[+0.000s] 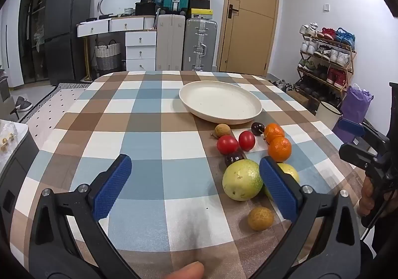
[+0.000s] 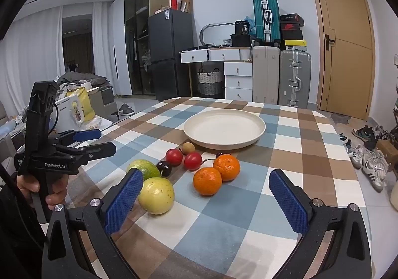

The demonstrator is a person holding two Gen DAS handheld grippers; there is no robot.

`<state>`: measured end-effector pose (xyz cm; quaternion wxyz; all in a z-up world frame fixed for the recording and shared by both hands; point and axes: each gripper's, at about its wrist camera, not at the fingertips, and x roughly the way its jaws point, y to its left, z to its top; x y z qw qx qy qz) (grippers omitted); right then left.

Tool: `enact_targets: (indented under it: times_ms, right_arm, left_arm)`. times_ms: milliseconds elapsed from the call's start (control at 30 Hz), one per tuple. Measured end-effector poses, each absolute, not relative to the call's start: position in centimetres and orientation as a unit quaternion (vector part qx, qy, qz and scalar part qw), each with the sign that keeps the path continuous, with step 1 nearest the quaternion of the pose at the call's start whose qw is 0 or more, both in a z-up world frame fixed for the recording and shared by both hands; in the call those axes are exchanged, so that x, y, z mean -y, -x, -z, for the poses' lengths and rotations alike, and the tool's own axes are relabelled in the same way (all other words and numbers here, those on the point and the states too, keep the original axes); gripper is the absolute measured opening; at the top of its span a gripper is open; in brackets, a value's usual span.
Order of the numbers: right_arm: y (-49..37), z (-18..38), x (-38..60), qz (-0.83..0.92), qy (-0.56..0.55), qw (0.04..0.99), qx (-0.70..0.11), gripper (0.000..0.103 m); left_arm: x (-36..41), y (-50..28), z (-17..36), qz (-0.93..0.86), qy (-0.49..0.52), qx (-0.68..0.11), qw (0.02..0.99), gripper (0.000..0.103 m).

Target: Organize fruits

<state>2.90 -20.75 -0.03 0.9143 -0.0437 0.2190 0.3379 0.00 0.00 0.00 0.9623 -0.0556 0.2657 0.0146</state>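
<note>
Currently both claws stand wide and hold nothing. Left gripper (image 1: 195,185) hovers over the checked tablecloth (image 1: 149,144), its right pad just in front of the two green-yellow fruits (image 1: 241,179). Right gripper (image 2: 206,200) hovers nearer the two oranges (image 2: 207,180), which touch each other.

Outward from the claws, the fruit lies in a loose cluster on the cloth, just short of the cream plate (image 1: 220,101). Plate is bare; nothing moved into it yet.

Step in hand, as I judge it: approach before the first pick. Next move calls for lowering one claw around a single fruit, closing gently, then carrying it to the plate. Crowding is the concern: the tomatoes and cherries lie close together, so a wide claw may nudge neighbours.

Count:
- green-yellow fruits: 2
- oranges: 2
- red tomatoes (image 2: 174,157): 2
- dark cherries (image 2: 164,169): 2
- small brown round fruits (image 1: 260,218): 2, one beside the plate, one nearest the left claw
- plate: 1
</note>
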Motion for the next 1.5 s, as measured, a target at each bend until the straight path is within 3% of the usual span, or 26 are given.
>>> enact_targets:
  times_ms: [1500]
  right_arm:
    - [-3.02,0.05,20.8,-0.338,0.043,0.913,-0.223,0.103]
  left_arm:
    - [-0.01,0.0,0.0,-0.015,0.058,-0.269,0.961,0.103]
